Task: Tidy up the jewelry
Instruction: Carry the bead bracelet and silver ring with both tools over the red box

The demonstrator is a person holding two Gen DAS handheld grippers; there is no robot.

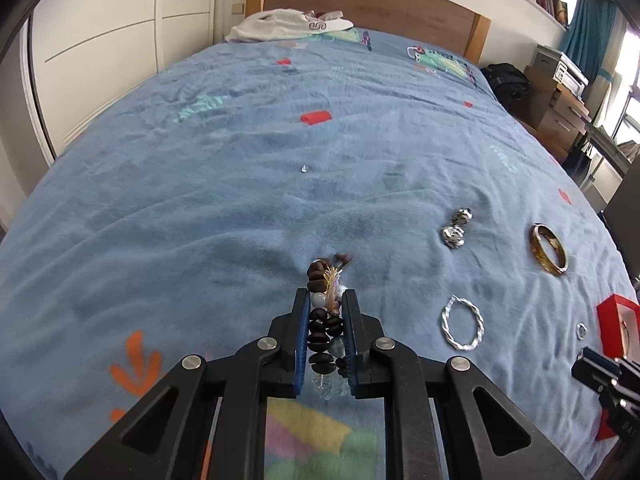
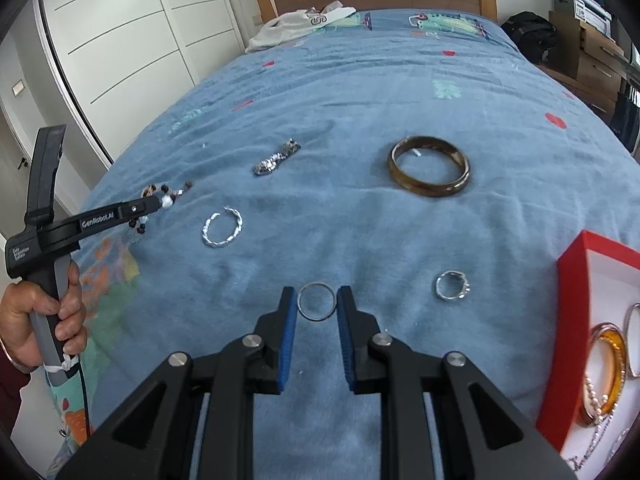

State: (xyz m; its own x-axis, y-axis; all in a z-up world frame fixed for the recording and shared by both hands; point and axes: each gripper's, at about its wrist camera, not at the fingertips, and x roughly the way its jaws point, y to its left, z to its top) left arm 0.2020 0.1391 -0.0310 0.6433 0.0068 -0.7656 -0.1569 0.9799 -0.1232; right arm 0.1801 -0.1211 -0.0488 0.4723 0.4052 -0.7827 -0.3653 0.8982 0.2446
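Gripping its grey handle in a closed fist, a person's hand (image 2: 44, 320) angles the left claw (image 1: 327, 312) downward over a blue bedspread (image 1: 240, 200), its pads clamped on a dark beaded bracelet (image 1: 322, 340) lifted clear of the fabric. Alongside, the right claw (image 2: 317, 304) pinches a thin silver ring (image 2: 316, 302) near a red jewelry box (image 2: 576, 280) on the bed.
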